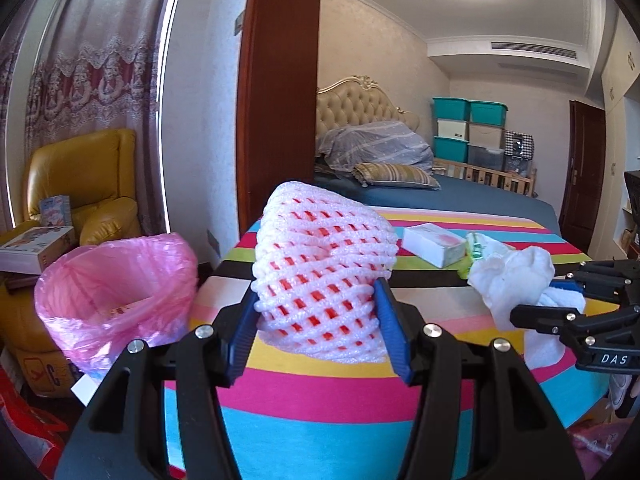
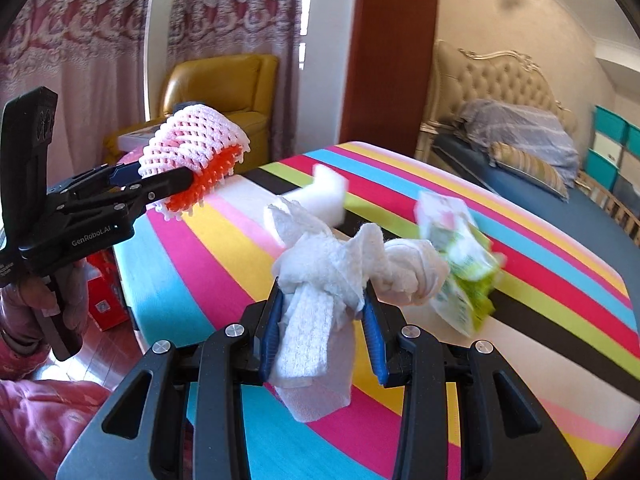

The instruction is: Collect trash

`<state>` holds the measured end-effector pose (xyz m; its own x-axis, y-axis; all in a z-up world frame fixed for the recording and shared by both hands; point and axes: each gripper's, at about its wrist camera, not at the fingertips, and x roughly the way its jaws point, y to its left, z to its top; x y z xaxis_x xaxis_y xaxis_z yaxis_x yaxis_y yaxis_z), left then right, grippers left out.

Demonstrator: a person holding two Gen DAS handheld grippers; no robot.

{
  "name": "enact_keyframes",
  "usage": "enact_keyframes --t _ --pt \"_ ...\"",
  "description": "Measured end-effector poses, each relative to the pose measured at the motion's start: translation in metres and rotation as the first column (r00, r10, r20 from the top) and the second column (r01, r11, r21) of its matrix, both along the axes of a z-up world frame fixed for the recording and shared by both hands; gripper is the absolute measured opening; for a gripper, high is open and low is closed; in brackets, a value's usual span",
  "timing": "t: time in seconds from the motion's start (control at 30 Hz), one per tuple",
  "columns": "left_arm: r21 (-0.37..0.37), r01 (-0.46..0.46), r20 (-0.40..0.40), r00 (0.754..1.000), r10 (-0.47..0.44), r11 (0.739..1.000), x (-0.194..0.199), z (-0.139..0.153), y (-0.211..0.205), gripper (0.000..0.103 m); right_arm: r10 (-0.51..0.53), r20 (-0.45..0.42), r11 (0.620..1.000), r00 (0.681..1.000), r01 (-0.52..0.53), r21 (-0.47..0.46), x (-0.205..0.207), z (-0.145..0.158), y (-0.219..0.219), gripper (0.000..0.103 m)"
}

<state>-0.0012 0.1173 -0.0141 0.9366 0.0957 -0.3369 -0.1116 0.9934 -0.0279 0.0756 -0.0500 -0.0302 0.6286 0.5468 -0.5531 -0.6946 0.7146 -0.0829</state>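
Left tongs (image 1: 318,292) grip a white-and-red foam fruit net (image 1: 324,264); right tongs (image 2: 324,312) clamp crumpled white paper tissue (image 2: 320,276). Pink-lined bin (image 1: 116,300) sits lower left; small white box (image 1: 434,245) lies centre-right on the striped desk (image 1: 320,392).

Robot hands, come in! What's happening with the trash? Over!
Left gripper shut on foam net. Right gripper shut on tissue wad. Pink-lined bin left of table, path open. Box and wrapper not yet collected.

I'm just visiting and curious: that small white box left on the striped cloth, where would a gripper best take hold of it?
Across its two long sides, coming from above: the small white box lies flat on the striped cloth, so those narrow upright sides suit the jaws better than its broad top.
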Motion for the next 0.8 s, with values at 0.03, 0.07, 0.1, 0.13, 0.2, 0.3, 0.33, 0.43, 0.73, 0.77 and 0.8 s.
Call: enact_keyframes --t 0.03,0.07,0.1,0.13,0.2,0.3,0.33,0.43,0.73,0.77,0.8 --pt "-0.003 -0.015 0.001 1.0 0.015 1.0 -0.004 0.0 0.005 0.054 0.015 -0.002 1.0 1.0 -0.015 -0.007 -0.001 0.0 0.007 0.036" --pt "-0.008 -0.027 -0.001 1.0 0.027 1.0 -0.007 0.0 0.011 0.054 0.039 -0.004 0.999 0.999 -0.039 -0.017 -0.004 -0.001 0.015 0.036" --pt "-0.013 -0.037 -0.003 0.999 0.037 0.999 -0.011 0.0 0.016 0.054 0.061 -0.003 0.998 0.998 -0.061 -0.024 -0.008 -0.002 0.022 0.036" --pt "-0.016 -0.051 -0.007 0.999 0.05 0.999 -0.016 -0.001 0.021 0.054 0.084 -0.003 0.996 0.996 -0.084 -0.032 -0.012 -0.003 0.029 0.036" --pt "-0.016 -0.072 -0.018 0.997 0.071 0.997 -0.024 -0.005 0.03 0.054 0.133 0.004 0.99 0.991 -0.133 -0.053 -0.023 -0.006 0.041 0.036" --pt "-0.021 -0.1 -0.04 0.994 0.099 0.995 -0.035 -0.012 0.042 0.054 0.17 0.019 0.981 0.985 -0.168 -0.098 -0.033 -0.01 0.054 0.036" --pt "-0.028 -0.109 -0.046 0.993 0.107 0.994 -0.039 -0.014 0.045 0.054 0.176 0.021 0.979 0.984 -0.173 -0.105 -0.036 -0.011 0.056 0.036" --pt "-0.045 -0.125 -0.064 0.99 0.122 0.991 -0.042 -0.02 0.053 0.054 0.189 0.019 0.975 0.982 -0.185 -0.119 -0.038 -0.011 0.061 0.036" --pt "-0.043 -0.117 -0.079 0.99 0.113 0.992 -0.042 -0.025 0.056 0.054 0.191 0.004 0.975 0.981 -0.19 -0.116 -0.035 -0.013 0.062 0.036" --pt "-0.042 -0.114 -0.079 0.991 0.111 0.993 -0.042 -0.025 0.055 0.054 0.193 0.005 0.975 0.981 -0.191 -0.116 -0.035 -0.014 0.062 0.036" --pt "-0.04 -0.112 -0.08 0.991 0.109 0.993 -0.042 -0.026 0.055 0.054 0.196 0.007 0.974 0.981 -0.194 -0.116 -0.035 -0.014 0.062 0.036"
